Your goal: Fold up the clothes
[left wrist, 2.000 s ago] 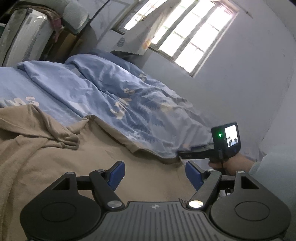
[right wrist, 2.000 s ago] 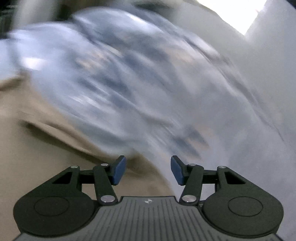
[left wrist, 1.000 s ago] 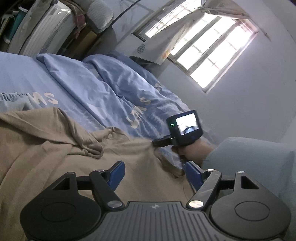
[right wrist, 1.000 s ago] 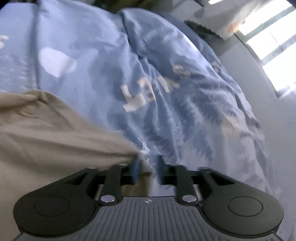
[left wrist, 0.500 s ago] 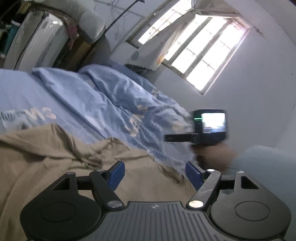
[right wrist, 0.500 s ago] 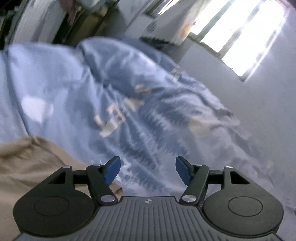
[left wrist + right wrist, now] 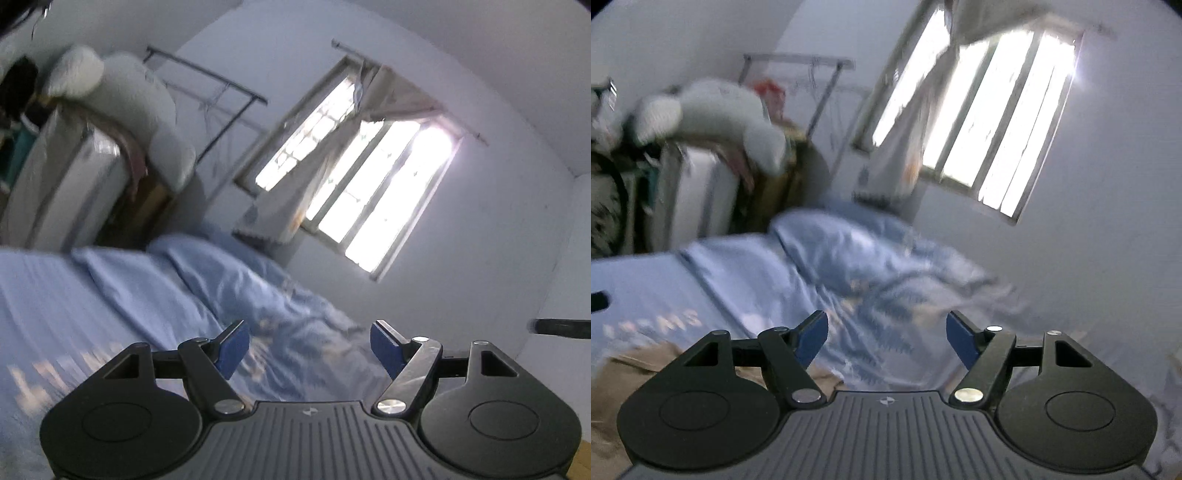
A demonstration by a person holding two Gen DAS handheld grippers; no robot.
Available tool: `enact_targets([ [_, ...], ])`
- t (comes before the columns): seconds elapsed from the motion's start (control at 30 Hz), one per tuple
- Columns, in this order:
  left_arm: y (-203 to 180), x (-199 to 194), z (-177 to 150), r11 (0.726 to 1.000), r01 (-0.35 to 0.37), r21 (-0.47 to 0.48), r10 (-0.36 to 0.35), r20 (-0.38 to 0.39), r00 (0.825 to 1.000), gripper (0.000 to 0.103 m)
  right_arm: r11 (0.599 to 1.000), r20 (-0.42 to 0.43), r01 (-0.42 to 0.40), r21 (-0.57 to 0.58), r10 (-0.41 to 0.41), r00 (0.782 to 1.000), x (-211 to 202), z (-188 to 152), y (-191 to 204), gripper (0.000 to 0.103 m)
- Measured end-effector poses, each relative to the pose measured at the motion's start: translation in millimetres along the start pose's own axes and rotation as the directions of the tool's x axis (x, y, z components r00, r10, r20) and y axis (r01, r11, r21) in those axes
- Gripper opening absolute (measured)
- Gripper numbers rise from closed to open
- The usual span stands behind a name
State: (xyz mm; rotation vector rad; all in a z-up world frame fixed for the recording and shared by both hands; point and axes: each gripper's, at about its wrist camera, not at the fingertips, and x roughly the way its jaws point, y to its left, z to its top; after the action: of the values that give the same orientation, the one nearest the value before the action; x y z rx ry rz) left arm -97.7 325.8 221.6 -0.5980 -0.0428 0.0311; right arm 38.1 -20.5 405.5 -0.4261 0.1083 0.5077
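A tan garment [image 7: 624, 373] lies on the bed, and only its edge shows at the lower left of the right wrist view, below and left of my right gripper [image 7: 886, 341]. That gripper is open and holds nothing. My left gripper [image 7: 309, 349] is open too, lifted above the blue duvet [image 7: 155, 295], and the tan garment is out of its view. Both views are blurred and point up toward the window [image 7: 369, 192]. A dark sliver at the right edge of the left wrist view may be the other gripper's body [image 7: 561, 328].
The bed carries a rumpled blue patterned duvet [image 7: 849, 266] running to the wall under the window [image 7: 990, 122]. At the left stand a white appliance [image 7: 698, 195] with a pale plush toy [image 7: 716, 110] on top, and a metal clothes rack [image 7: 812, 74] behind.
Both grippers have lifted and tilted upward, away from the tan garment. The right gripper, shut at the garment's edge a second ago, is open. The garment has left the left wrist view.
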Motion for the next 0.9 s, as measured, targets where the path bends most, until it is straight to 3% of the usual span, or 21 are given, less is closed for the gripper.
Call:
enact_targets([
  [0.07, -2, -31, 33, 0.999, 0.002, 0.035, -0.003, 0.013, 1.0, 0.073, 1.0, 0.044, -0.005, 0.021, 0.004, 0.999, -61, 22, -9, 0.084],
  [0.23, -26, -110, 95, 0.989, 0.013, 0.151, -0.022, 0.057, 0.998, 0.076, 0.995, 0.132, -0.028, 0.1, 0.014, 0.991, -169, 35, -11, 0.085],
  [0.27, -31, -124, 102, 0.985, 0.018, 0.172, -0.028, 0.056, 0.998, 0.078, 0.993, 0.149, -0.034, 0.117, 0.016, 0.989, -188, 35, -10, 0.085],
  [0.3, -34, -135, 106, 0.982, 0.015, 0.186, -0.024, 0.05, 0.998, 0.09, 0.99, 0.165, -0.04, 0.134, 0.017, 0.986, -207, 35, -9, 0.086],
  [0.33, -35, -143, 104, 0.98, 0.004, 0.201, -0.013, 0.042, 0.999, 0.096, 0.987, 0.181, -0.046, 0.151, 0.018, 0.983, -225, 35, -8, 0.086],
  [0.4, -37, -156, 96, 0.972, -0.018, 0.233, 0.016, 0.007, 1.0, 0.096, 0.98, 0.205, -0.064, 0.189, 0.024, 0.978, -256, 31, -4, 0.087],
  [0.53, -30, -149, 42, 0.955, -0.058, 0.292, 0.101, -0.133, 0.986, 0.096, 0.958, 0.208, -0.11, 0.266, 0.054, 0.977, -285, 2, 11, 0.088],
  [0.63, -35, -134, -19, 0.909, -0.033, 0.415, 0.149, -0.249, 0.957, 0.095, 0.937, 0.203, -0.12, 0.327, 0.054, 0.978, -298, -25, 25, 0.088],
  [0.73, -42, -111, -71, 0.856, 0.029, 0.516, 0.193, -0.372, 0.908, 0.09, 0.904, 0.179, -0.138, 0.405, 0.069, 0.981, -298, -53, 31, 0.088],
  [0.8, -41, -94, -99, 0.813, 0.04, 0.581, 0.249, -0.41, 0.878, 0.088, 0.886, 0.154, -0.138, 0.443, 0.077, 0.985, -296, -69, 33, 0.088],
  [0.9, -29, -73, -133, 0.76, 0.074, 0.646, 0.324, -0.475, 0.818, 0.061, 0.873, 0.11, -0.126, 0.471, 0.083, 0.99, -292, -89, 38, 0.088],
])
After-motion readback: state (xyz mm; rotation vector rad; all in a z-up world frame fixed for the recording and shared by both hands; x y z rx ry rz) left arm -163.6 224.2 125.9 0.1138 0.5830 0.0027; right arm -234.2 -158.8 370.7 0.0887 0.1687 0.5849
